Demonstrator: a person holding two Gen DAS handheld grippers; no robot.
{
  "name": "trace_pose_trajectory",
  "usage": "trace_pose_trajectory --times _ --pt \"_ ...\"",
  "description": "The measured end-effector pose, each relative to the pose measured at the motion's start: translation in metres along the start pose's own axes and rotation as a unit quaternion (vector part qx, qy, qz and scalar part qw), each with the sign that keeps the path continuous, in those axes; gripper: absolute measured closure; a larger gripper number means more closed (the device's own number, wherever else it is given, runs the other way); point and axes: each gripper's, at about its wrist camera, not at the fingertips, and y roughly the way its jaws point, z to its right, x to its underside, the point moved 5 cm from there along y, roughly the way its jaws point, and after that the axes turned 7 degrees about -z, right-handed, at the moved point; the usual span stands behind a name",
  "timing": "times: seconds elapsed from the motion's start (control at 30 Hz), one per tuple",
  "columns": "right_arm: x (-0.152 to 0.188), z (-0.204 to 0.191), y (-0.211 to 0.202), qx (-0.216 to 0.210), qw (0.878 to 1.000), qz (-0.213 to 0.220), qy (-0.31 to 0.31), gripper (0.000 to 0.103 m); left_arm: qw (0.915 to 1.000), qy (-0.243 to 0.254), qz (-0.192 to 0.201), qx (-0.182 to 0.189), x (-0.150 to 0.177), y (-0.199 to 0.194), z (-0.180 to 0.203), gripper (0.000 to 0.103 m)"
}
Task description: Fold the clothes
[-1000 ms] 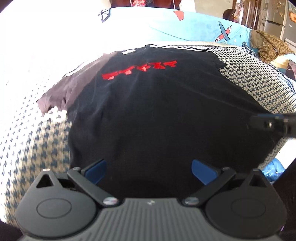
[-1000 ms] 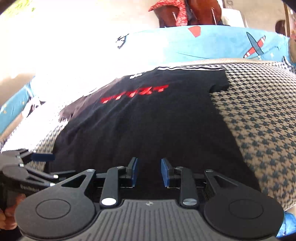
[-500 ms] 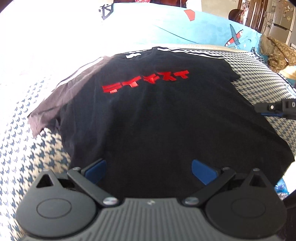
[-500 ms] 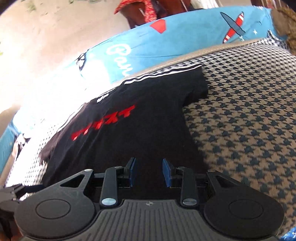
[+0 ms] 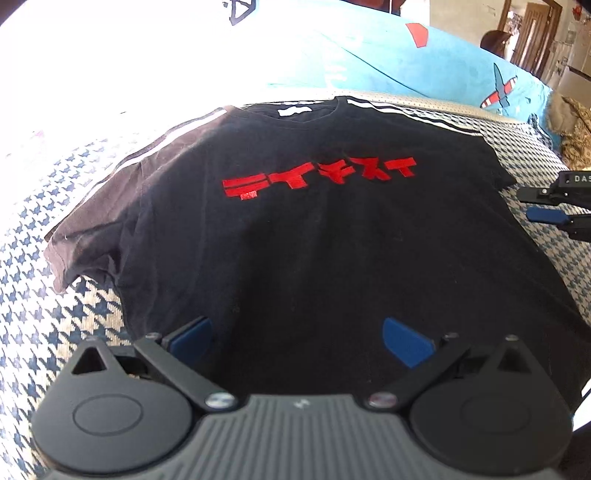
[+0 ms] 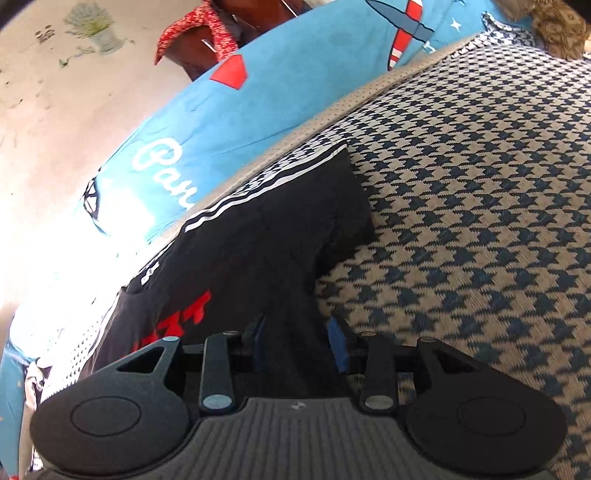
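A black T-shirt [image 5: 314,236] lies flat, front up, on a houndstooth cover [image 5: 40,266], and everything here is placed against that shirt.

Only the left wrist view takes in the whole shirt: on the shirt's left a short sleeve [image 5: 92,236] with white stripes along its upper edge, in the middle of the chest a row of red lettering [image 5: 317,179], above it the neckline with a white label. A blue patterned sheet [image 5: 424,70] runs beyond the neckline. At the shirt's right edge, level with the other sleeve, the right gripper [image 5: 543,206] shows from the side.

The right wrist view shows only the shirt's right side: the end of the lettering, the striped shoulder seam and the right sleeve [image 6: 343,218] spread on the cover. It alone shows a pale wall with a flower motif [image 6: 92,27] far beyond the shirt's left, and a red patterned cloth [image 6: 192,26] behind the sheet.

The left gripper [image 5: 297,338] hovers over the shirt's hem with its blue pads spread wide, released and holding nothing. The right gripper's pads stand a moderate gap apart; the shirt's side edge appears between them, and they are not closed on it. Whether they touch the fabric I cannot tell.
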Motion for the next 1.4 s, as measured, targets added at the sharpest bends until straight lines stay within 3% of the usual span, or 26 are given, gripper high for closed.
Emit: trace_pose_trajectory --times 0.3,0.73,0.8,0.87,0.93,1.13,1.4 --pt "-0.017 0.012 0.026 0.003 0.999 -0.009 0.043 0.066 0.9999 -0.013 -0.006 -0.004 -0.008 0.014 0.0 0.0" --pt "-0.023 -0.006 0.055 -0.008 1.0 -0.01 0.005 0.066 0.9995 -0.027 -0.005 -0.017 -0.017 0.031 -0.004 0.0" --pt "-0.024 -0.009 0.058 -0.004 1.0 -0.007 -0.002 0.071 0.9995 -0.025 -0.004 -0.018 -0.016 0.031 -0.004 0.0" --pt "-0.025 -0.01 0.061 0.005 1.0 -0.006 -0.008 0.086 0.9995 -0.024 -0.004 -0.019 -0.016 0.031 -0.005 0.0" --pt "-0.025 -0.009 0.062 0.013 1.0 -0.003 -0.013 0.093 0.9995 -0.024 -0.003 -0.019 -0.015 0.031 -0.005 0.0" --pt "-0.036 -0.017 0.053 0.056 0.996 0.056 -0.04 0.095 0.9995 -0.02 -0.003 -0.022 -0.015 0.031 -0.005 0.0" --pt "-0.035 -0.012 0.062 0.091 0.994 0.045 -0.031 0.096 0.9994 -0.006 -0.006 -0.033 -0.013 0.033 -0.006 0.0"
